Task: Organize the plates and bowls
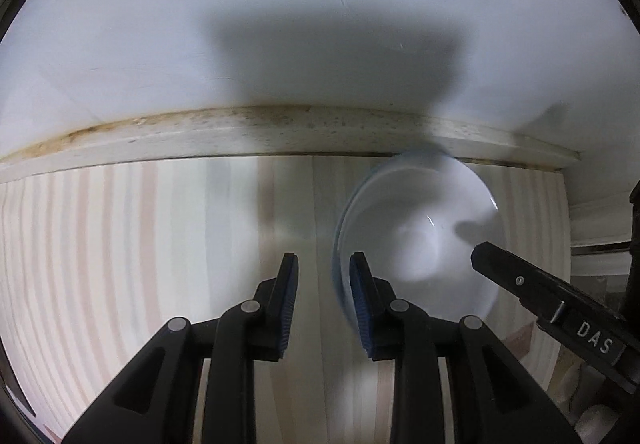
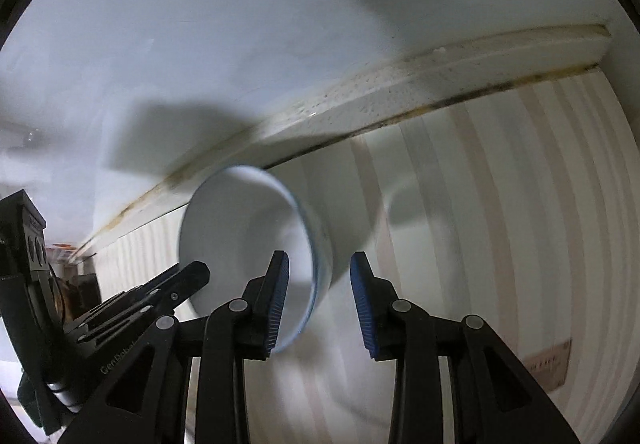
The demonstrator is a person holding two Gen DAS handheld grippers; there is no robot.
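Note:
A white bowl with a thin blue rim (image 1: 416, 236) sits tilted on the striped table, blurred by motion. In the left wrist view my left gripper (image 1: 324, 302) is open; the bowl's near rim lies just in front of its right finger pad (image 1: 362, 304), not between the pads. In the right wrist view the bowl (image 2: 248, 232) opens toward the left. My right gripper (image 2: 318, 302) is open with the bowl's rim (image 2: 316, 272) between its blue pads, one pad inside the bowl and one outside its wall. The right gripper's finger (image 1: 516, 280) reaches over the bowl in the left wrist view.
A stained white baseboard (image 1: 280, 137) runs along the wall behind the bowl. The pale striped tablecloth (image 1: 120, 252) covers the table. The left gripper's body (image 2: 120, 308) shows at the left of the right wrist view. Clutter lies beyond the table's edge (image 1: 592, 396).

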